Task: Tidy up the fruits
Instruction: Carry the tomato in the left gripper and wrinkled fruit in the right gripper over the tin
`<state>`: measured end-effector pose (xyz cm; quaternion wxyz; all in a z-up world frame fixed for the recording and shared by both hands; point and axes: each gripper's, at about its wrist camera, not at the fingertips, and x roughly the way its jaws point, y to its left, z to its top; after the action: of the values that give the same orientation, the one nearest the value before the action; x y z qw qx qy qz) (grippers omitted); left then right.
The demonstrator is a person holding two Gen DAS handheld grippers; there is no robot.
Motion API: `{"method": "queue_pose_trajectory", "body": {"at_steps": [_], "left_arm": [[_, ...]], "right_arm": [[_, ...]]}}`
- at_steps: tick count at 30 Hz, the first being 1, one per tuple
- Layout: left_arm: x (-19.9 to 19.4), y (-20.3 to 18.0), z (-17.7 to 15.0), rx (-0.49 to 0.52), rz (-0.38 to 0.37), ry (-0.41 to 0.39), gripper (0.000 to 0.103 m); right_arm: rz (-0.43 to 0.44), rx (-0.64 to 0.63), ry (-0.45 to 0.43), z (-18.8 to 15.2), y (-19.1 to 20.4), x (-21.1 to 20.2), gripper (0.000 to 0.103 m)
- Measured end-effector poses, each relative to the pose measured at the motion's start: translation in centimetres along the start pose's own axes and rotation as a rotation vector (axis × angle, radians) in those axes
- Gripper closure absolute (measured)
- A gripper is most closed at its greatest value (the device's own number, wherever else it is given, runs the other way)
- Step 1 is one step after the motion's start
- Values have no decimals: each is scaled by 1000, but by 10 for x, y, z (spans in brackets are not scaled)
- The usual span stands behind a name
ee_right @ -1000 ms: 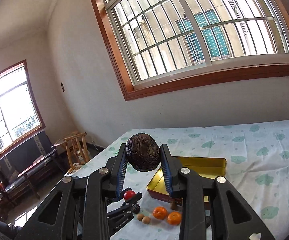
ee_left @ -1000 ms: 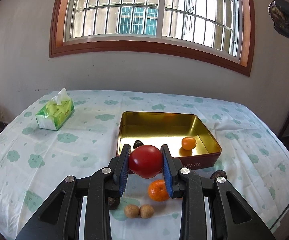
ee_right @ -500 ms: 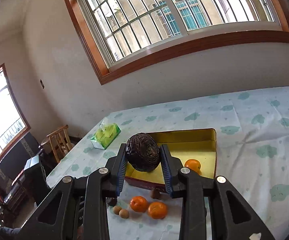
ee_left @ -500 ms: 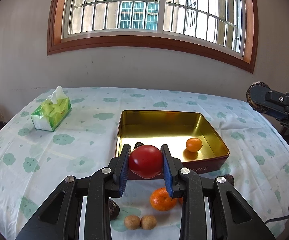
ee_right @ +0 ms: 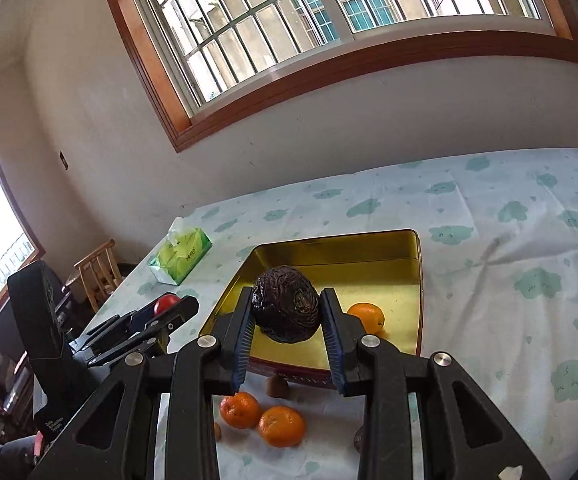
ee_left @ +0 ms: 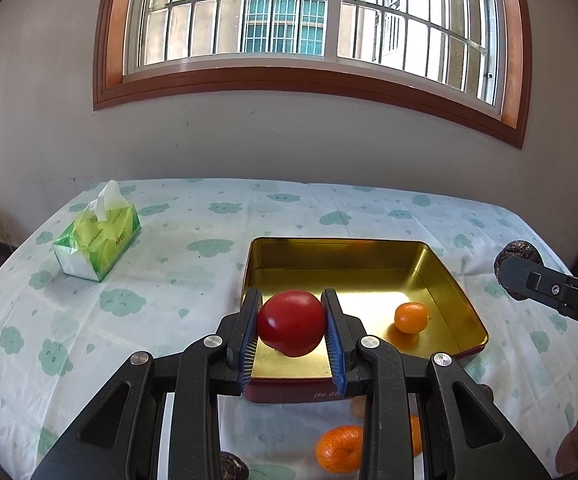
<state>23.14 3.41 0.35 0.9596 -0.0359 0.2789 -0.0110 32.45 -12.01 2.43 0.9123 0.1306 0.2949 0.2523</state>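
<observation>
Both grippers closed on the tin (ee_left: 463,296) since a second ago, right one dropping from high | means: two drops near, one orange (ee_left: 411,317) already in | left gripper (ee_left: 292,330) pinched tomato (ee_left: 291,328) over tin's near edge | right gripper (ee_right: 285,312) pinched dark wrinkled fruit (ee_right: 285,309) above tin floor | loose oranges (ee_right: 263,418) lay before tin

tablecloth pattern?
White tablecloth with pale green cloud-like blotches; clearest in the left wrist view.

One tomato (ee_left: 291,322), three oranges (ee_right: 366,317), one wrinkled dark fruit (ee_right: 285,303), one gold tin (ee_right: 418,264), one tissue pack (ee_left: 97,242)
</observation>
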Motion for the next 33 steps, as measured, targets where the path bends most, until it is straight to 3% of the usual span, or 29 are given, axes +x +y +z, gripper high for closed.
{"method": "queue_pose_trajectory", "body": {"at_steps": [33], "left_arm": [[79,2,20,52,17,50,72]], "right_arm": [[-14,33,41,1,-14,55,73]]}}
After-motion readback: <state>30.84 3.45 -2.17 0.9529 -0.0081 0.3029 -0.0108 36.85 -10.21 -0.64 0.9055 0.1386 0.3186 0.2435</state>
